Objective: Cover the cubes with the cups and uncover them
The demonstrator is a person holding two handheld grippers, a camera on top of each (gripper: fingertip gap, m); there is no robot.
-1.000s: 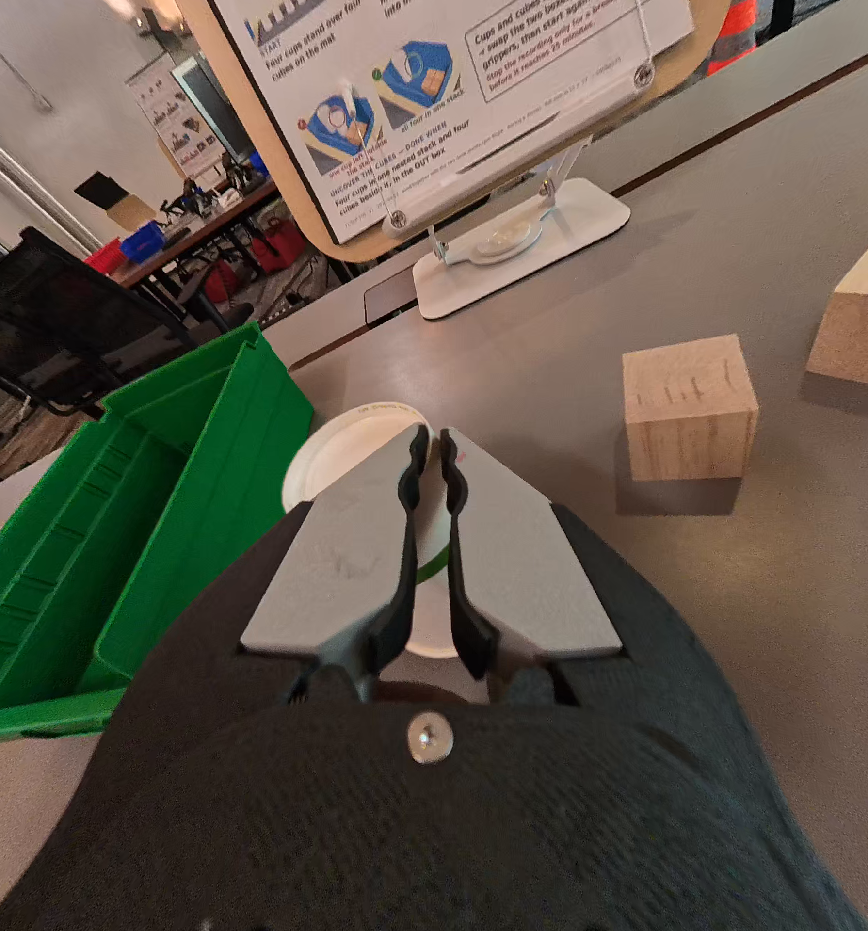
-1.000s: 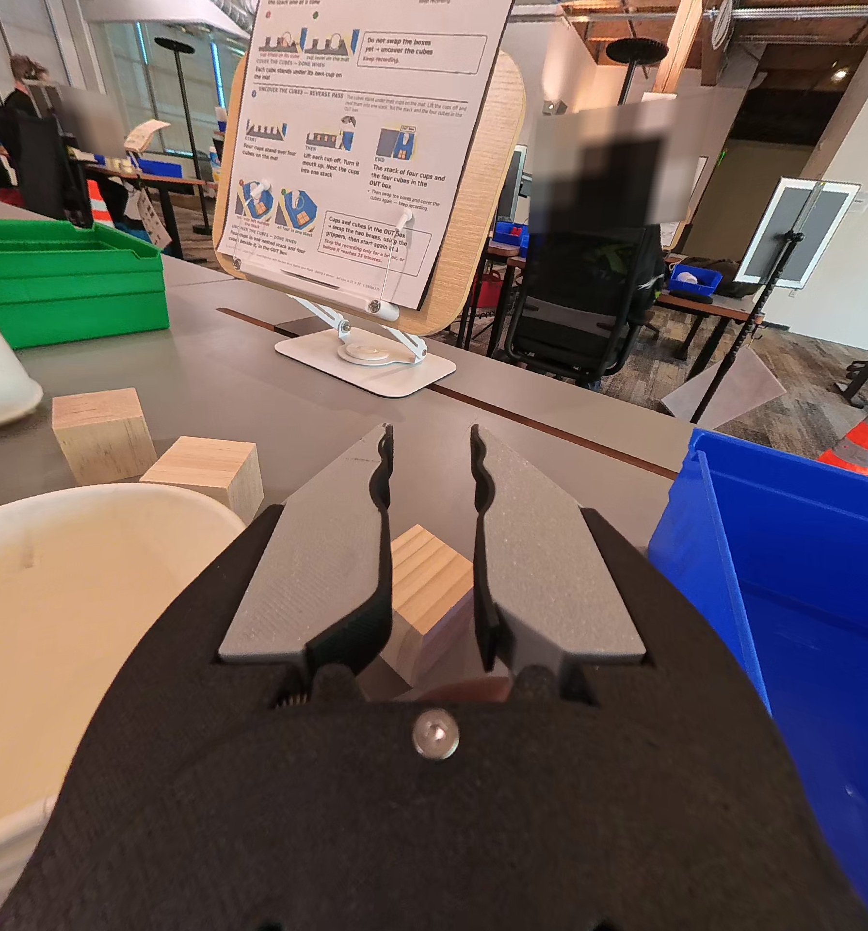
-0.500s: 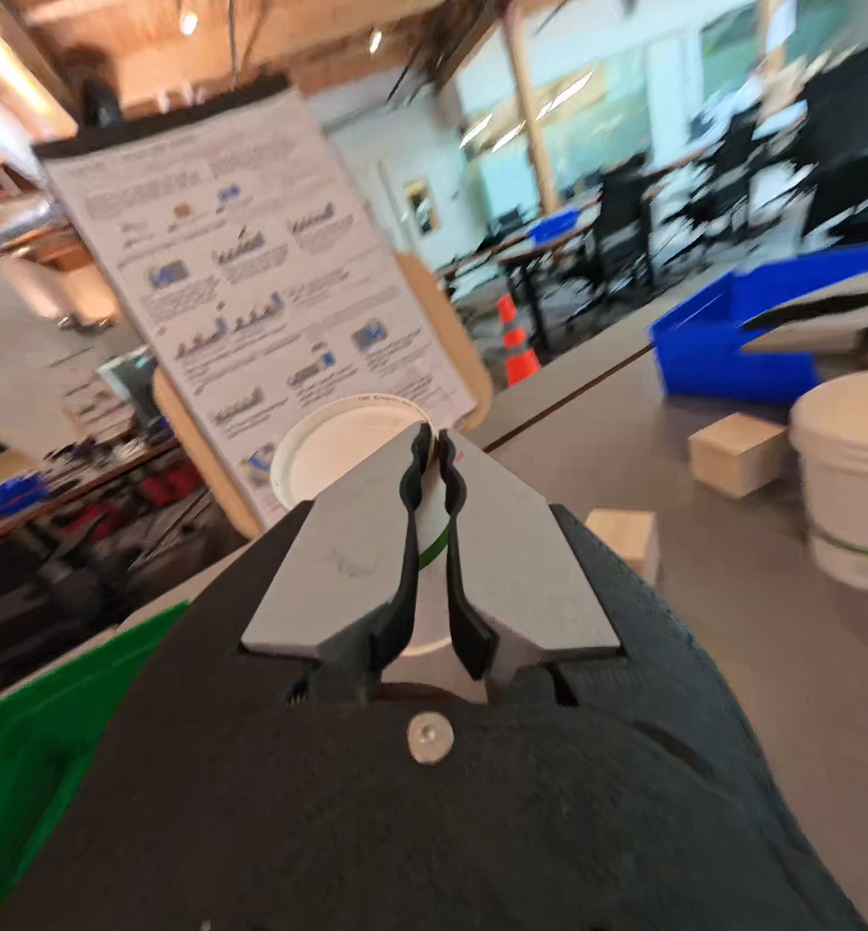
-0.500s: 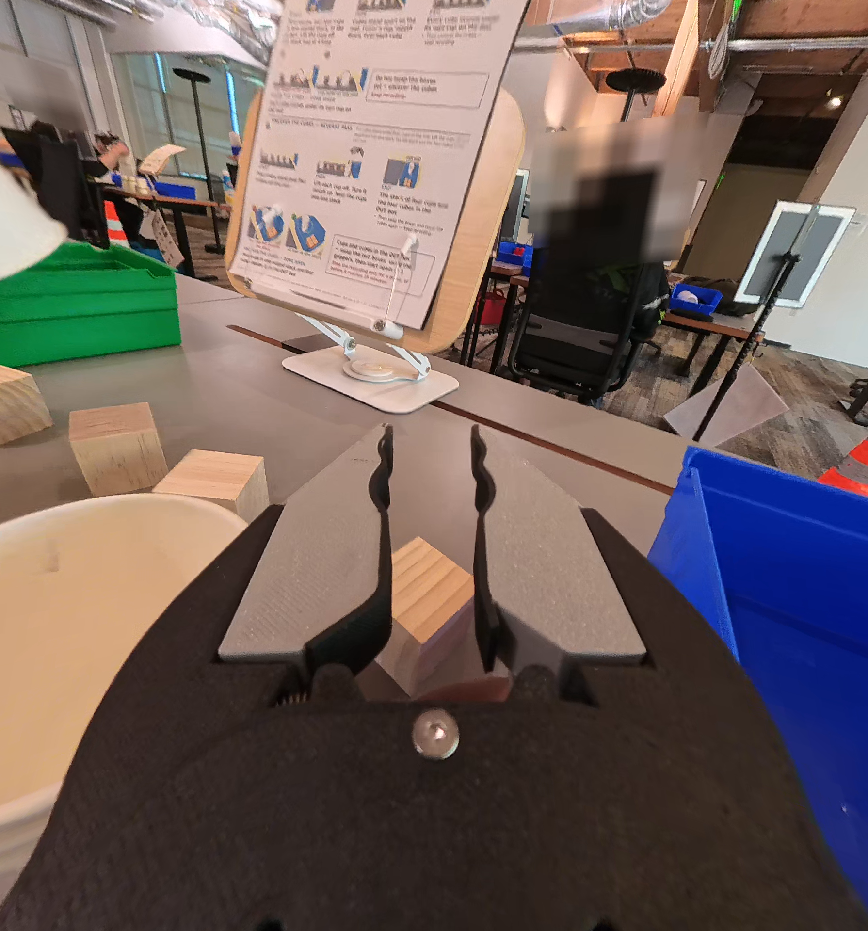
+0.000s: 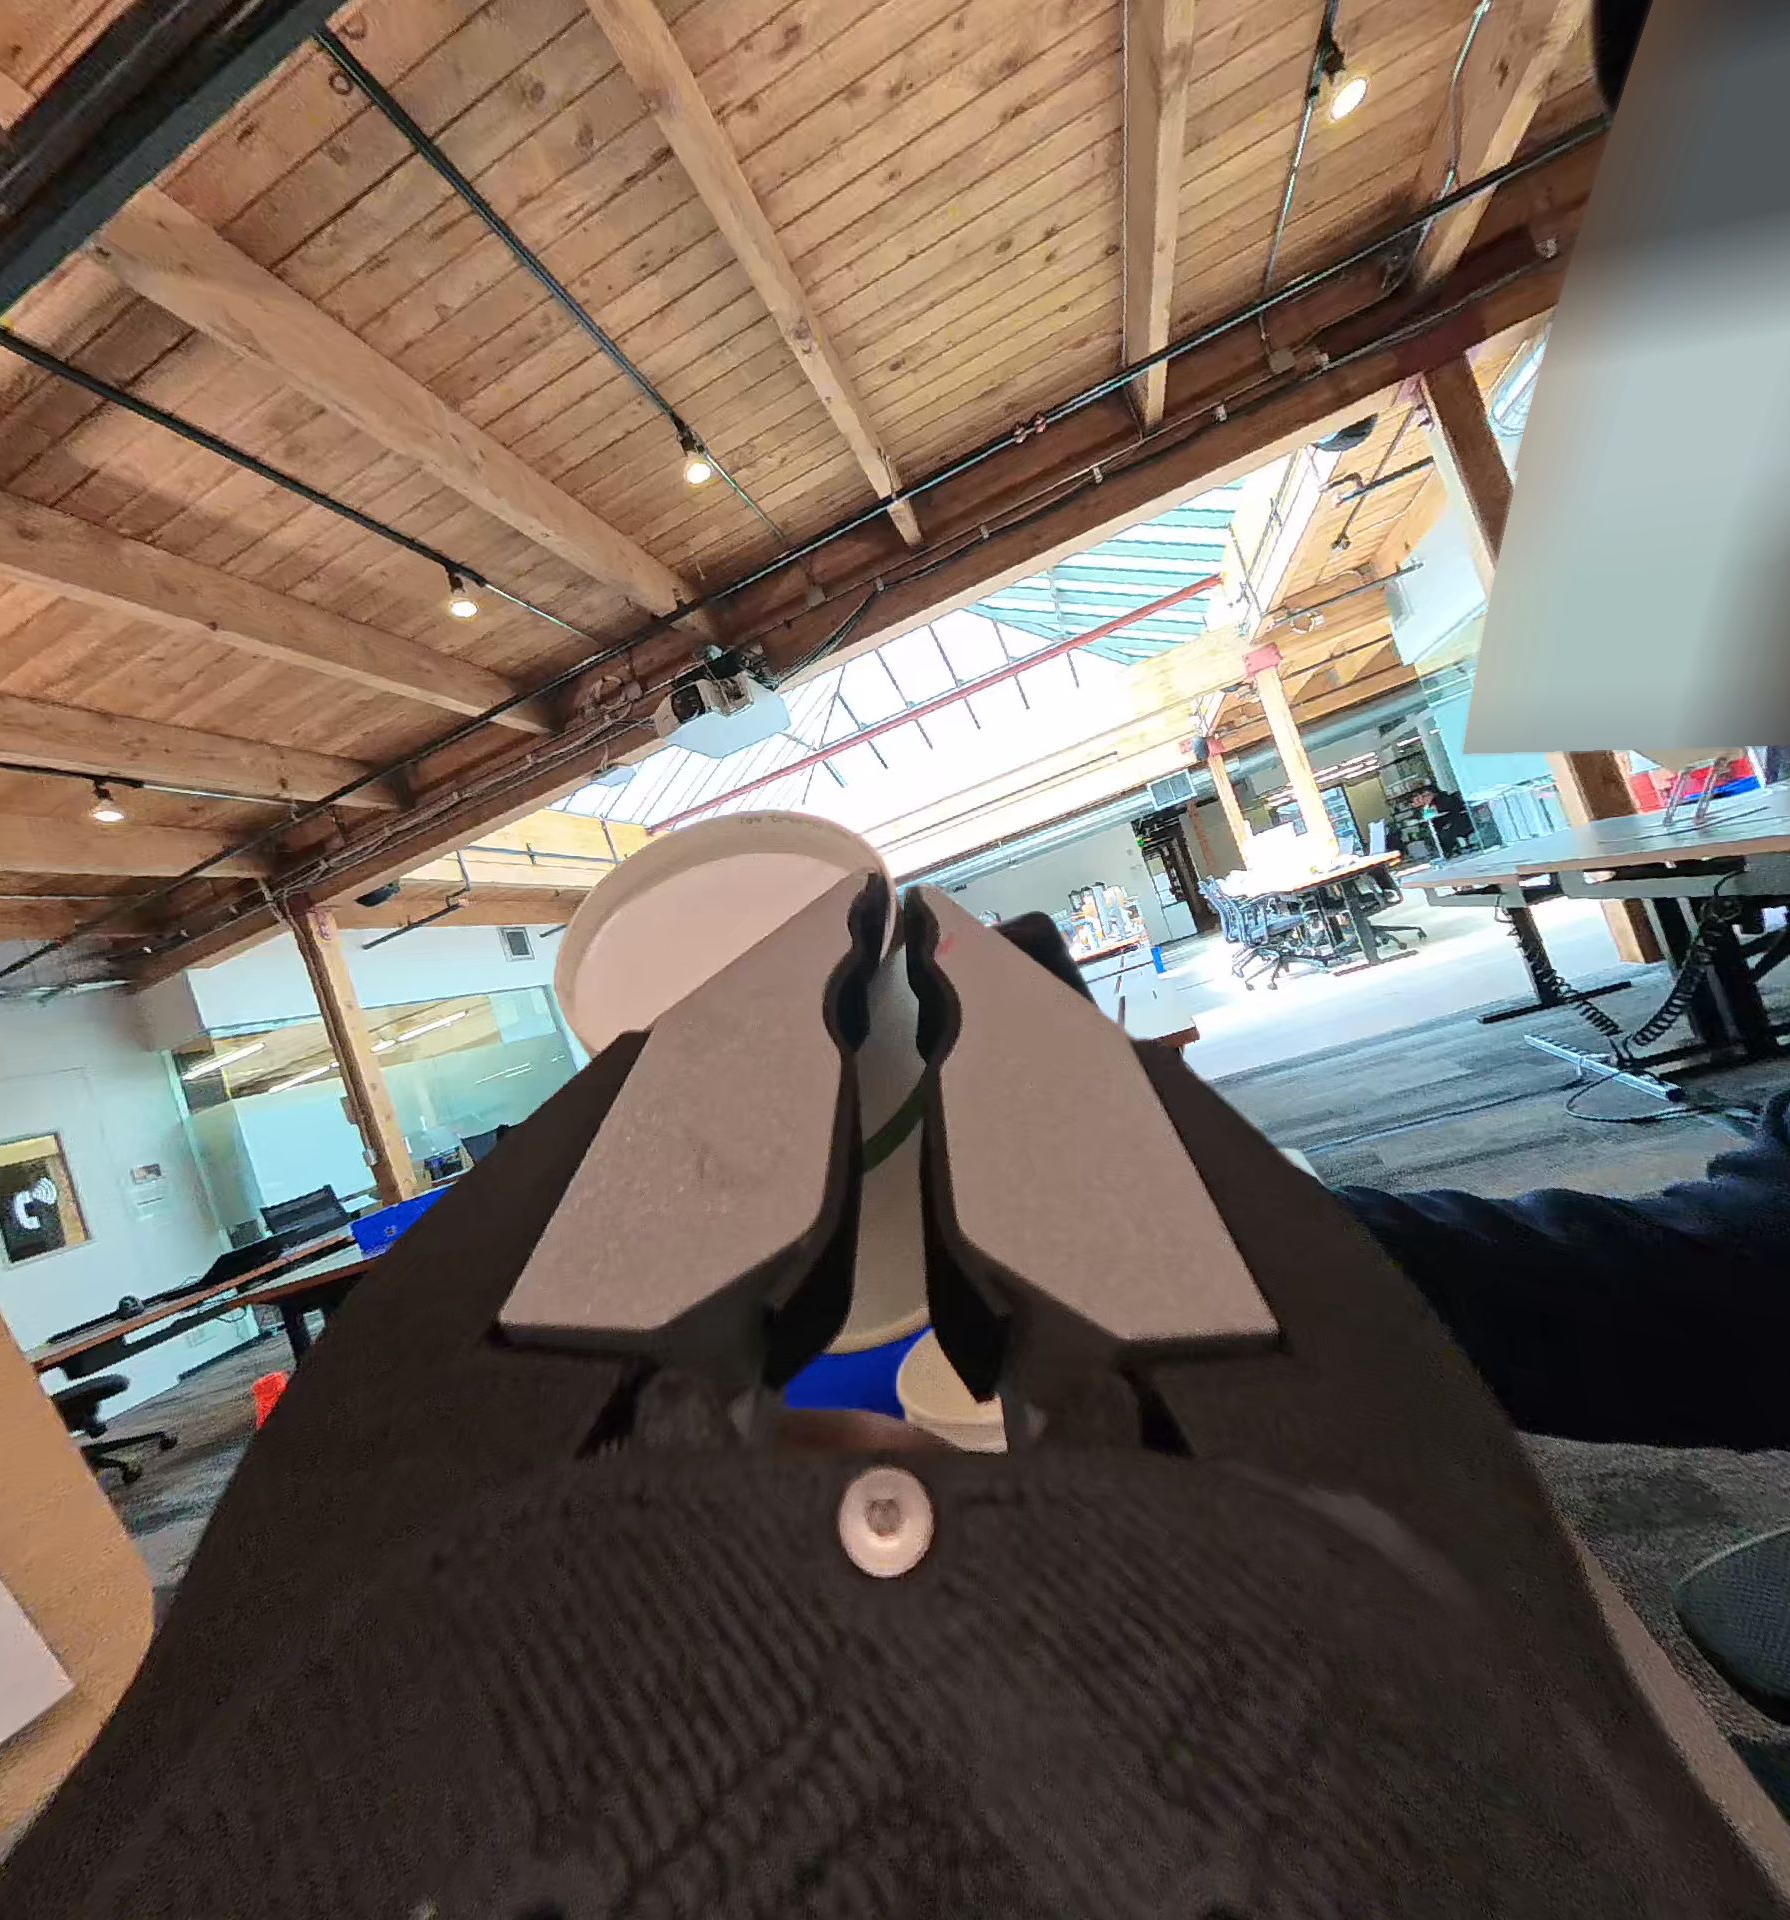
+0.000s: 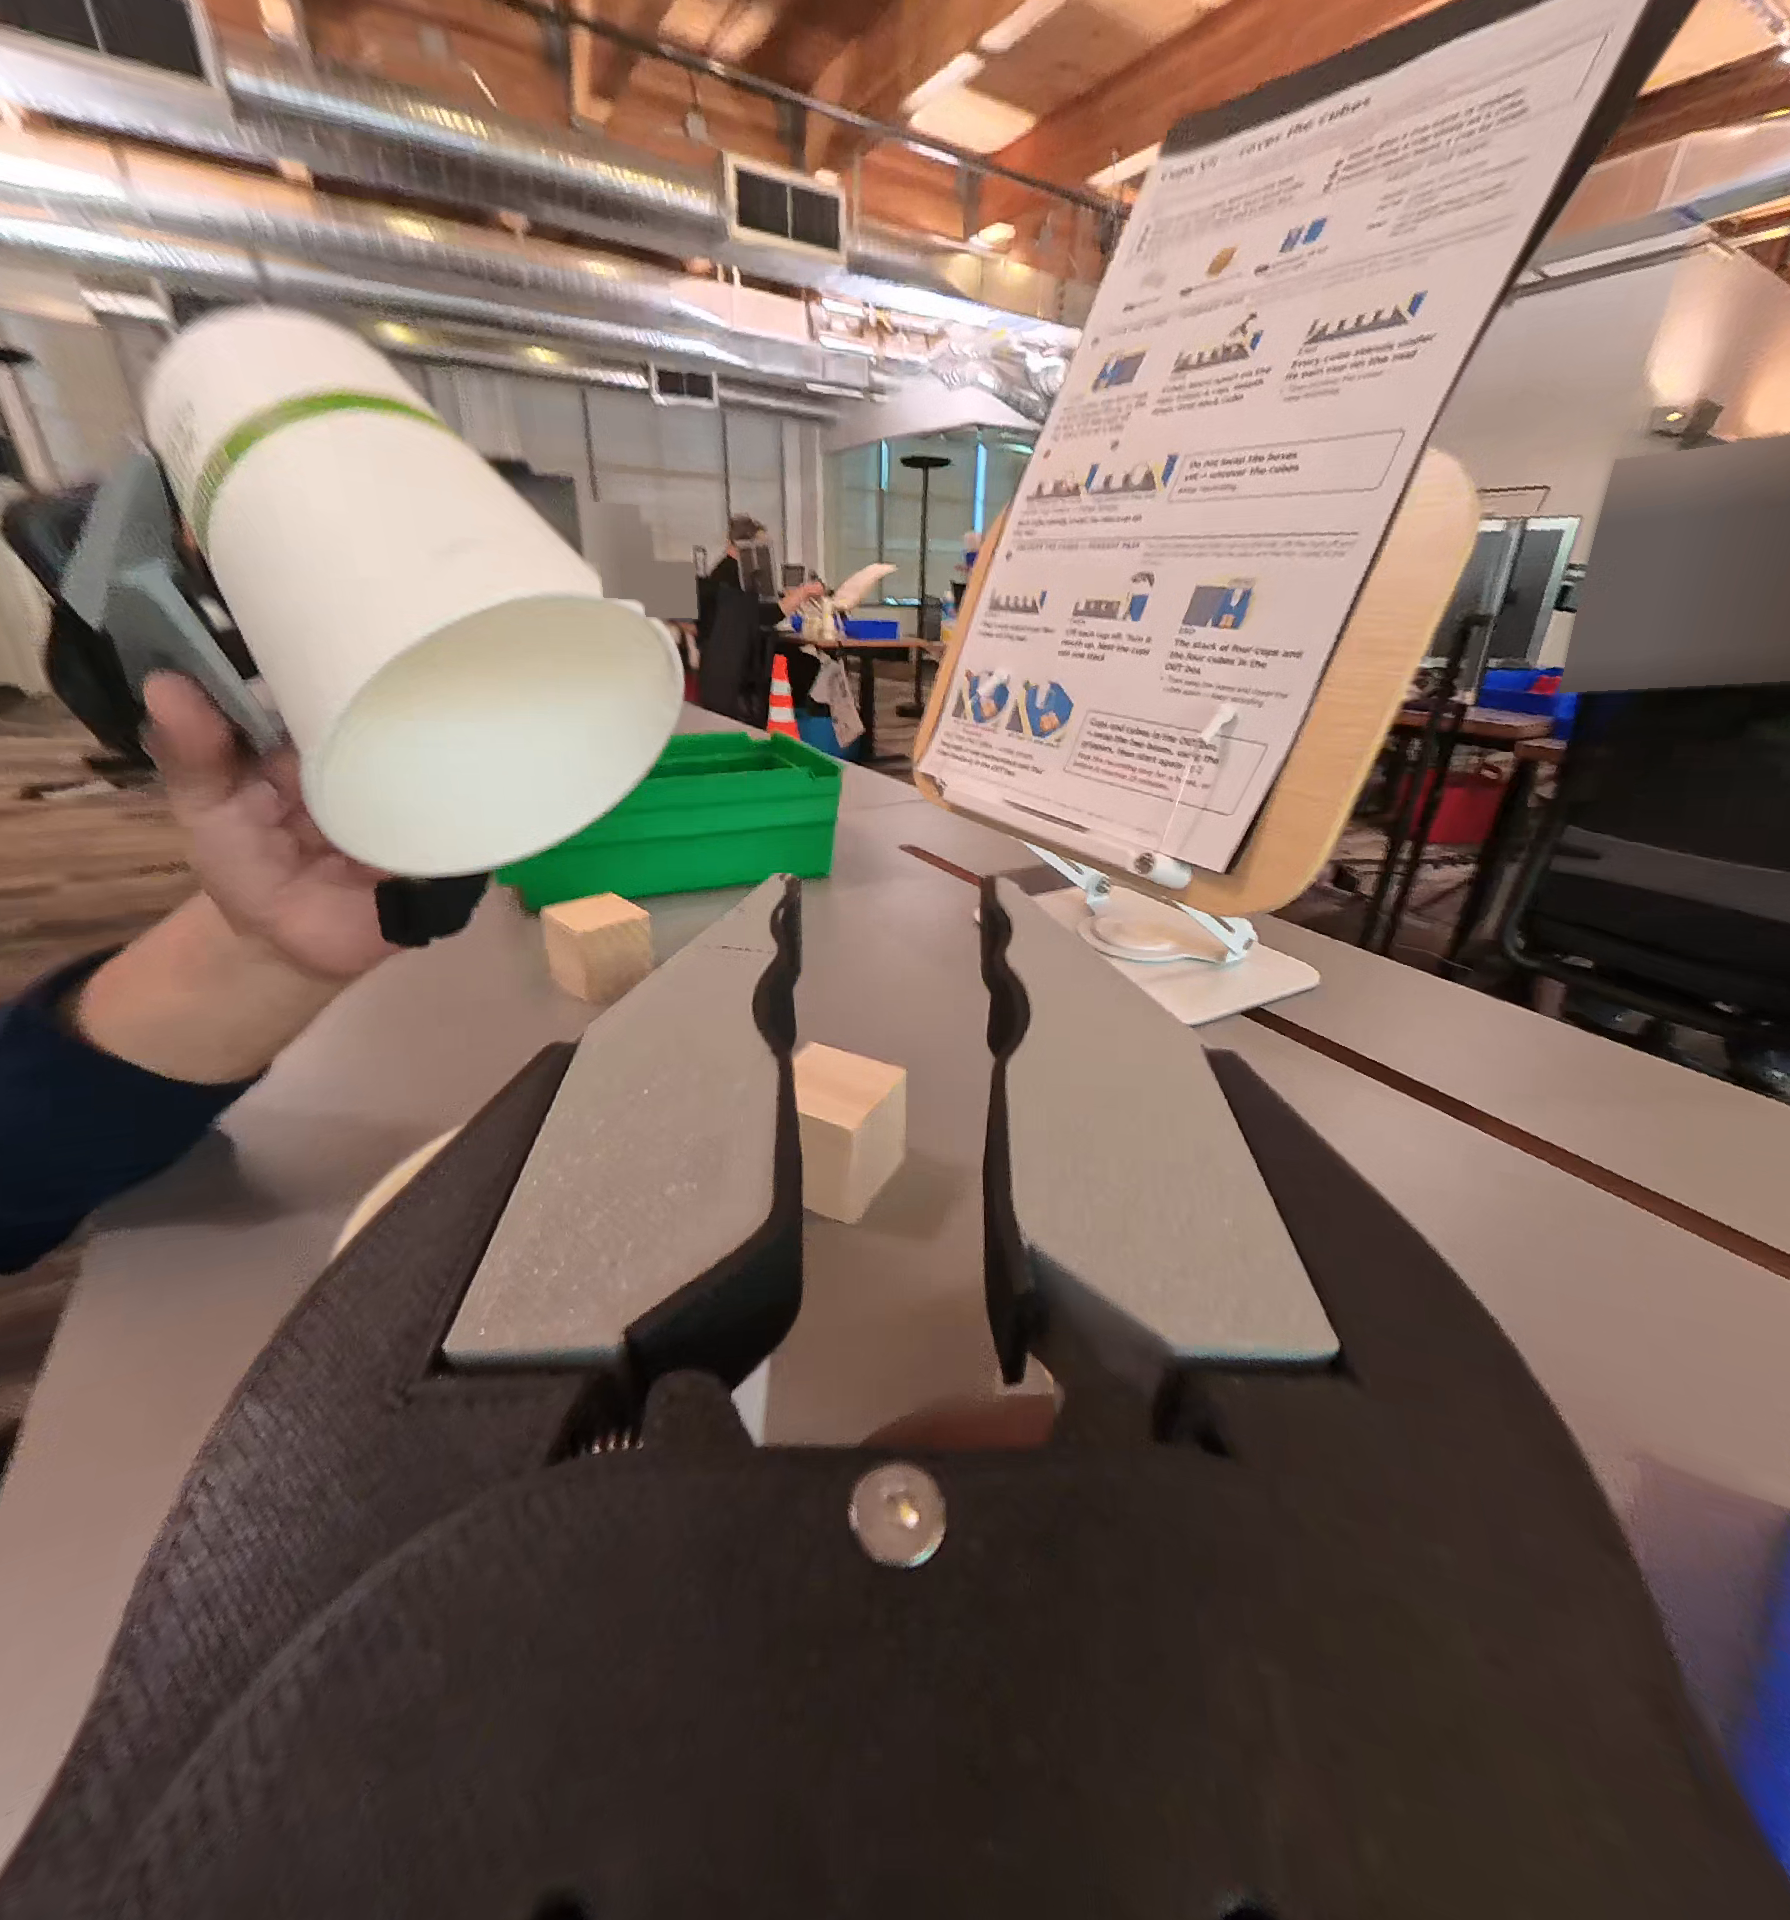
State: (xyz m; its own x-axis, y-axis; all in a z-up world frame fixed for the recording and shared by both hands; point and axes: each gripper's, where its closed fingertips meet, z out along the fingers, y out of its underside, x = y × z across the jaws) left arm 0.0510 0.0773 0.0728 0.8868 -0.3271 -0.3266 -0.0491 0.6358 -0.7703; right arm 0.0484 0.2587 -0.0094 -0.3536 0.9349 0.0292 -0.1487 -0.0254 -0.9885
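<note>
**Cup held aloft on its side, mouth aimed toward the cubes**

The left gripper has its fingers pinched on the wall of a white paper cup with a green band — held high above the grey tabletop, its long axis tilted close to level, open mouth facing the right gripper's side. Two pale wooden cubes stand uncovered below: one near the green plastic bin, another seen between the right gripper's spread, empty fingers. I judge the cup must turn mouth-down before lowering — the left hand is the nearer to do it.
</note>
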